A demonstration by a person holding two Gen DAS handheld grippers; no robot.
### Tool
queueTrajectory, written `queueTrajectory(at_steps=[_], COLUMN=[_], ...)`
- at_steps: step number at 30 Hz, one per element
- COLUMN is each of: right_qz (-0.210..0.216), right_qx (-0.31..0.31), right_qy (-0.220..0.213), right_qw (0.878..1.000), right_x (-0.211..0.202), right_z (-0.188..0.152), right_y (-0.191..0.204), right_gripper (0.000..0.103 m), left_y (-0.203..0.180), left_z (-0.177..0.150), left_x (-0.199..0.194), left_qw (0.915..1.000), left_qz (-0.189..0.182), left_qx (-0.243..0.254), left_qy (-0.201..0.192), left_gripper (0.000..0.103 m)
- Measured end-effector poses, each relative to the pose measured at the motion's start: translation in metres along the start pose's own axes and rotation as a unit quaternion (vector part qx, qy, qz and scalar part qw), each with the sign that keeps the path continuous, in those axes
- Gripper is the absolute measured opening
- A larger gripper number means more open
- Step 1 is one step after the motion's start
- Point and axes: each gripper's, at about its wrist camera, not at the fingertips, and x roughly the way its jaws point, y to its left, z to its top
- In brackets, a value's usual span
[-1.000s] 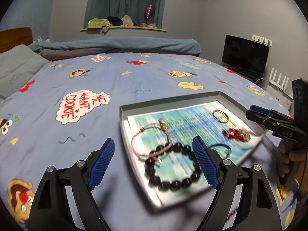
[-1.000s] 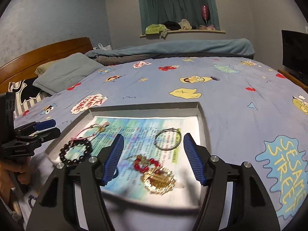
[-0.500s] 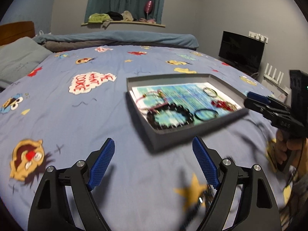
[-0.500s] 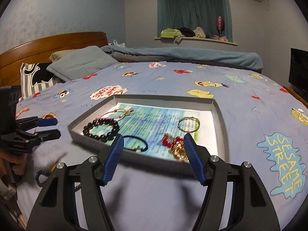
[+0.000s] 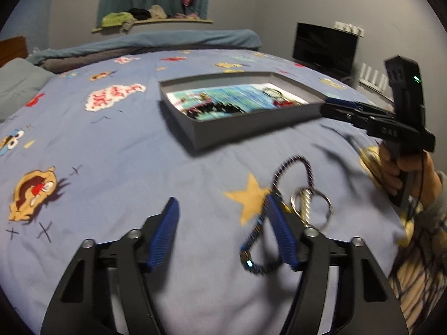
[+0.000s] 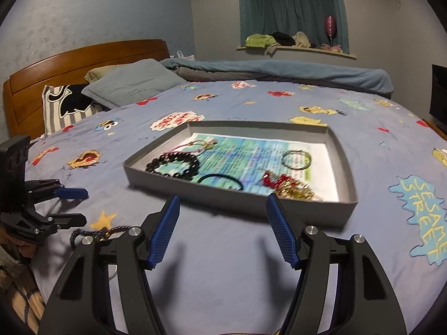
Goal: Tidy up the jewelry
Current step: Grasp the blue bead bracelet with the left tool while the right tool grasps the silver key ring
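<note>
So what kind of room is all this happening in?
Almost certainly a bedroom: a wide bed with a cartoon-print sheet, pillows against a wooden headboard, and a curtained window.

My bed wore a cartoon-print sheet beneath grey walls; teal curtains hung closed, beside what looked like a dark television.

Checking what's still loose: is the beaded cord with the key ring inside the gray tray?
No, the beaded cord lies on the bedspread, outside the tray.
</note>
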Motion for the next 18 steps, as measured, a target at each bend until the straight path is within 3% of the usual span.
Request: queueTrajectory(at_steps=[6,9,11,13,18], right_qz=[0.025,0.050,0.060,0.067,0.085], right_qx=[-0.013,-0.019,-0.024,-0.035,-0.053], right_qy=[0.017,0.031,0.036,0.038,0.045], right_qw=[0.999,0.998,0.997,0.996,0.994], right_x=[0.004,0.007,0.009,0.008,0.005], right_z=[-0.005,-0.007,-0.009,-0.011,-0.019], right_y=[0.015,0.023,0.030,0.038,0.057], right_gripper=[0.064,0.064,0.064,0.064,0.064], left_y=[-0.009,-0.013,-0.014,-0.011,-0.001], left_z=[-0.009,-0.013,-0.014,-0.014,-0.011], left_x=[0.003,0.009,0.010,0.007,-0.001], left_qw=[0.9990,0.9981,0.9977,0.9978,0.9981], left_qz=[-0.020,-0.011,-0.002,0.007,0.044], left_qx=[0.034,0.051,0.059,0.061,0.044], left_qy=[0.019,0.033,0.034,0.027,0.001], left_gripper=[0.051,0.037,0.018,0.008,0.008])
